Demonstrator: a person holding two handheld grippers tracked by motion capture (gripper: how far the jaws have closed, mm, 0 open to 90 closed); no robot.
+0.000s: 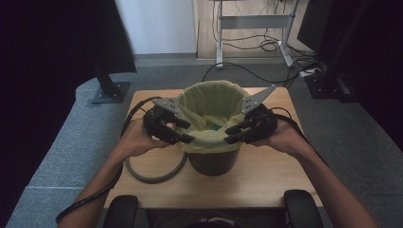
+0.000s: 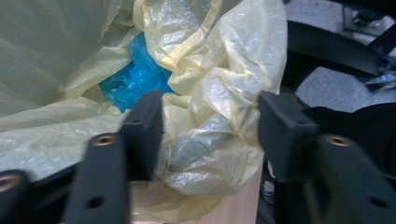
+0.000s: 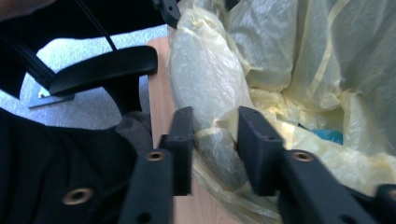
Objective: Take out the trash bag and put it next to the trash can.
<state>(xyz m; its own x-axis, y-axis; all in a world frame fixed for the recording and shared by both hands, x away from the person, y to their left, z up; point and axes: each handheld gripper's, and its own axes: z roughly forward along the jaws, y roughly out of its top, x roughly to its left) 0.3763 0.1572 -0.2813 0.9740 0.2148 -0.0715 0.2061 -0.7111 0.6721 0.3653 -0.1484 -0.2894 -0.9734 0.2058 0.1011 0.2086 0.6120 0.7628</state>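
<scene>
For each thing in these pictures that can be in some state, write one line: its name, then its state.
bin: upright on the table.
yellow liner bag: open, folded over the rim.
blue item: lying inside the bag.
left gripper: jaws astride the bag's rolled edge, grip unclear.
right gripper: shut on the rolled edge.

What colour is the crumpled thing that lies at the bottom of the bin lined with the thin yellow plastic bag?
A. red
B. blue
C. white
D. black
B: in the left gripper view a crumpled blue plastic thing lies deep inside the thin yellow plastic bag, and the right gripper view also shows a blue patch of it down in the bag.
</scene>
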